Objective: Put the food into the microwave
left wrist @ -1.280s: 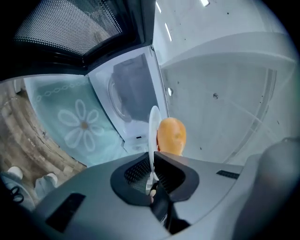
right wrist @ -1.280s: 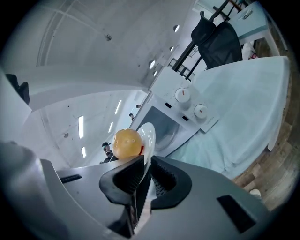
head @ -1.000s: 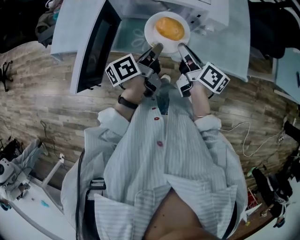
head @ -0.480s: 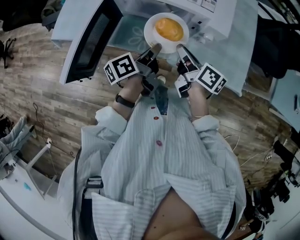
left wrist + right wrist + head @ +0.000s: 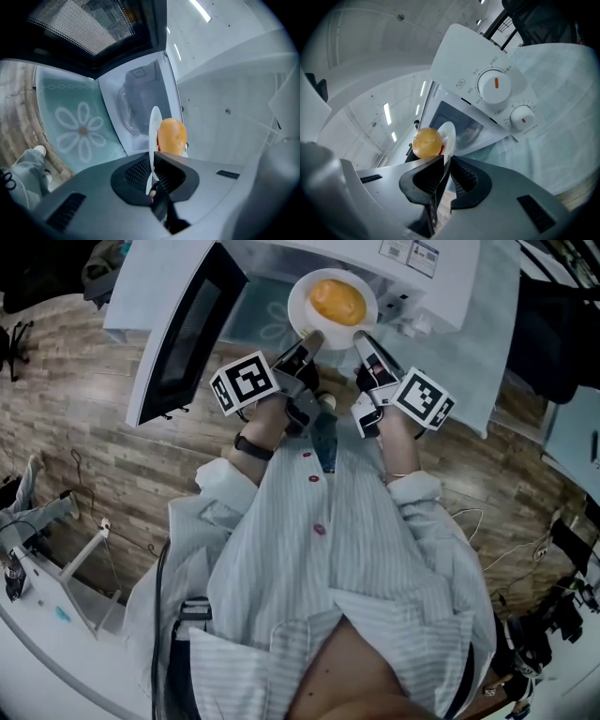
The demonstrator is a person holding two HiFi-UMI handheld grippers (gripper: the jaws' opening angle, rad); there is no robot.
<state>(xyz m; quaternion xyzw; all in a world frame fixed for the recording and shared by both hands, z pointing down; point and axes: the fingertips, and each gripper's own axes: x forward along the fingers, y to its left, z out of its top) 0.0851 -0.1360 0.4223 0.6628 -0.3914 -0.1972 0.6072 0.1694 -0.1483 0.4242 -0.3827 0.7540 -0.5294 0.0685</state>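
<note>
A white plate (image 5: 302, 298) carries a round orange-yellow piece of food (image 5: 337, 299) and hangs at the mouth of the white microwave (image 5: 427, 277), whose door (image 5: 178, 329) swings open to the left. My left gripper (image 5: 312, 337) is shut on the plate's near-left rim, my right gripper (image 5: 362, 334) on its near-right rim. In the left gripper view the plate (image 5: 154, 136) stands edge-on between the jaws with the food (image 5: 171, 136) beside it and the oven cavity (image 5: 136, 103) behind. In the right gripper view the plate (image 5: 447, 137) and food (image 5: 427, 143) sit before the microwave's dials (image 5: 496, 88).
The microwave stands on a table with a pale cloth (image 5: 487, 352). A floral glass panel (image 5: 262, 320) lies under the plate. The floor is wood plank (image 5: 84, 437). Cables (image 5: 492, 512) trail at the right, and white equipment (image 5: 37, 568) stands at lower left.
Both grippers and the plate have edged a little toward the microwave opening; the view has shifted so the open door shows more fully at the left.
</note>
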